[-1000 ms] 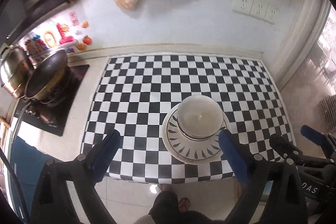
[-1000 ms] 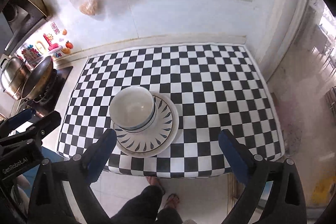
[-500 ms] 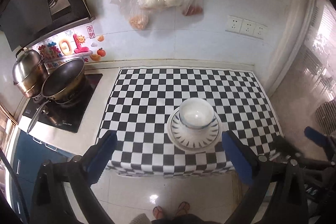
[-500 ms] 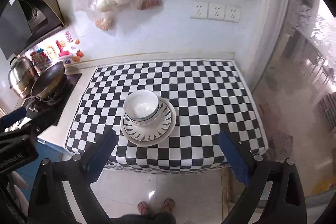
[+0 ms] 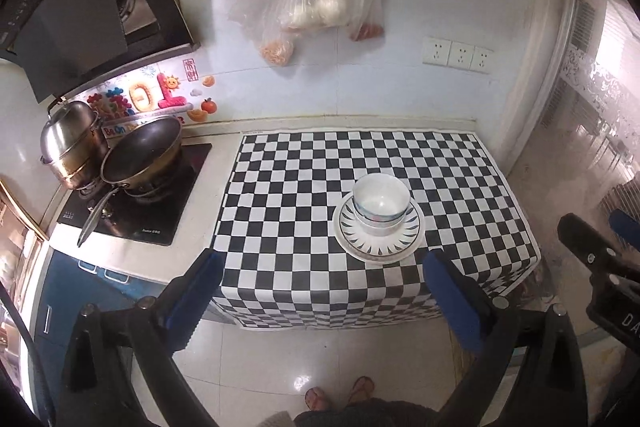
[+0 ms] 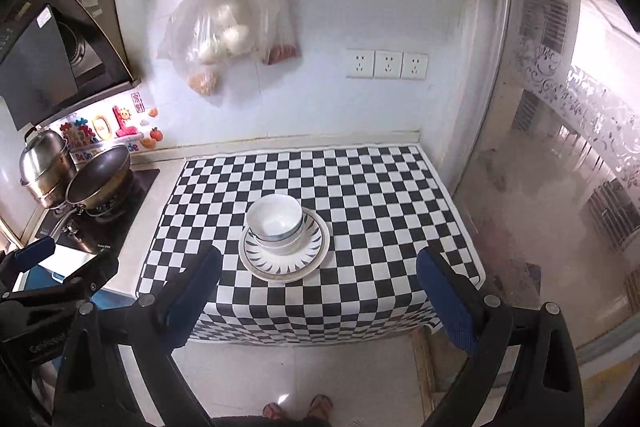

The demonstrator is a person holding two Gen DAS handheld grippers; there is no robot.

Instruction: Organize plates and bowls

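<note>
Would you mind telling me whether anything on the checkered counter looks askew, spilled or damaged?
Nothing stands out. The bowls sit nested and upright on the stacked plates, slightly off-centre toward the stove side, with no spill or chip visible on the checkered cloth.

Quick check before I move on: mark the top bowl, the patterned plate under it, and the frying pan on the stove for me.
top bowl (image 6: 274, 217), right wrist view, inside bottom.
patterned plate (image 6: 310, 253), right wrist view, exposed right rim band.
frying pan (image 5: 142, 150), left wrist view, dark inner surface.
</note>
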